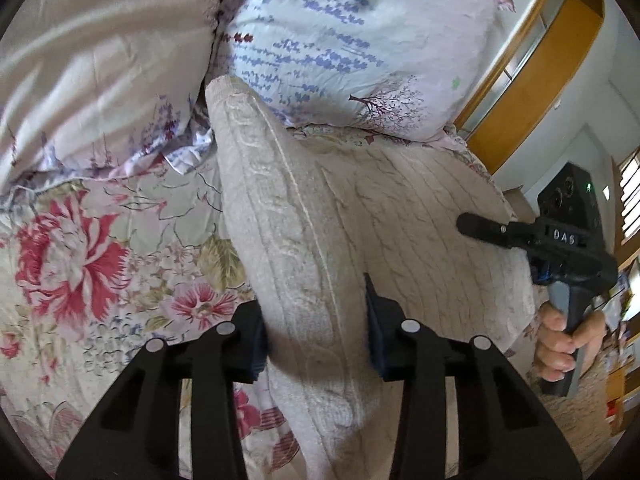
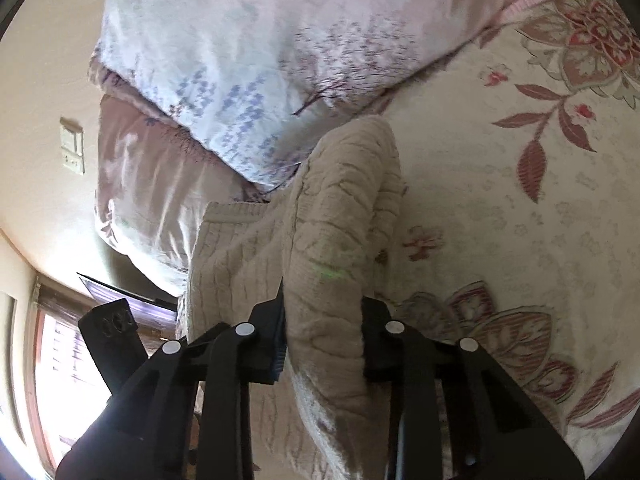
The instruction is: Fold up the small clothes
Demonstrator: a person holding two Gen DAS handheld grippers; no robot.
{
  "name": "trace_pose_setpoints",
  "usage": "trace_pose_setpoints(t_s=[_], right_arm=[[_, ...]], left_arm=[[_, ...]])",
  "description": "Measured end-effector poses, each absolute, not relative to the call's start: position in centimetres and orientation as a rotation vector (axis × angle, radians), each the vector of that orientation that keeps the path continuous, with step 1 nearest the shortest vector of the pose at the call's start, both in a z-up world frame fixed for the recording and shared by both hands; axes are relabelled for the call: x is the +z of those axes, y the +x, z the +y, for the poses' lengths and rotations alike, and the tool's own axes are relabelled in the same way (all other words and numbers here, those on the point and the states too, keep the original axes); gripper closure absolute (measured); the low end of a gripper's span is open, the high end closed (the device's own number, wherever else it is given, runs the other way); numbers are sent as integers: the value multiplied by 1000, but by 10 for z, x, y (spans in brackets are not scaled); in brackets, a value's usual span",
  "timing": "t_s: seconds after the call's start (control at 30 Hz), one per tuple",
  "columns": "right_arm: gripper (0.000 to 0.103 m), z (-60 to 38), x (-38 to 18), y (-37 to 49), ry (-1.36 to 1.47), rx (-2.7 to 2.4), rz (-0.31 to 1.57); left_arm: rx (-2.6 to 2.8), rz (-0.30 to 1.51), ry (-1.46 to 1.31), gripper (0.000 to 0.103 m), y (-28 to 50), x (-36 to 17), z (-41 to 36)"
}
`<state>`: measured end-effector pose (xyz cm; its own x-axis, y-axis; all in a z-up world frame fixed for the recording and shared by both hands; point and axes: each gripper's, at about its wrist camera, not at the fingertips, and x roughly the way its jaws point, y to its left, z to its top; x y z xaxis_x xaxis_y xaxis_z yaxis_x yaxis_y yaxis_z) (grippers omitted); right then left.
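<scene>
A beige cable-knit sweater (image 1: 320,216) lies on the floral bed sheet (image 1: 80,248). My left gripper (image 1: 316,320) is shut on a raised fold of the sweater that runs up between its fingers. My right gripper (image 2: 322,328) is shut on another bunched fold of the same sweater (image 2: 340,216), lifted off the sheet (image 2: 520,200). The right gripper also shows in the left wrist view (image 1: 472,224), at the sweater's right edge, held by a hand.
Lavender-print pillows (image 1: 344,40) lie just beyond the sweater, also in the right wrist view (image 2: 248,48). A wooden headboard frame (image 1: 532,80) is at the right. A wall with a switch (image 2: 72,148) and a window (image 2: 60,360) lie left.
</scene>
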<state>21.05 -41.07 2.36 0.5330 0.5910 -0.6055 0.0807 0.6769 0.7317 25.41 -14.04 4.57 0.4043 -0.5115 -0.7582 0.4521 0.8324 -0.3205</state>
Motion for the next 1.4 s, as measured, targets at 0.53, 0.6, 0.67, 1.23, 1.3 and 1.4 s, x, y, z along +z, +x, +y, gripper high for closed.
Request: trace_pose_setpoints(t_s=[0.53,0.6,0.67,1.23,1.3,1.4], right_arm=[[76,-299,25,228,660,482,999],[72,-285,10,238,601,412,1061],[66,-284,6,241,602,392,1066],[52,-280,30,204,293,157,993],[52,-275,41,193,238,133,951],[37,-276,57,168,207,150,876]], left_arm=[[-489,947,-110,63,238,64,-13],[-469,993,-167,61,251,50,2],[-466,1043,-270,58,260,32,17],[-370,970,-267,36,240,20,41],[-355,929,-226,37,229,29,40],[-344,850,-150,35,202,46,39]])
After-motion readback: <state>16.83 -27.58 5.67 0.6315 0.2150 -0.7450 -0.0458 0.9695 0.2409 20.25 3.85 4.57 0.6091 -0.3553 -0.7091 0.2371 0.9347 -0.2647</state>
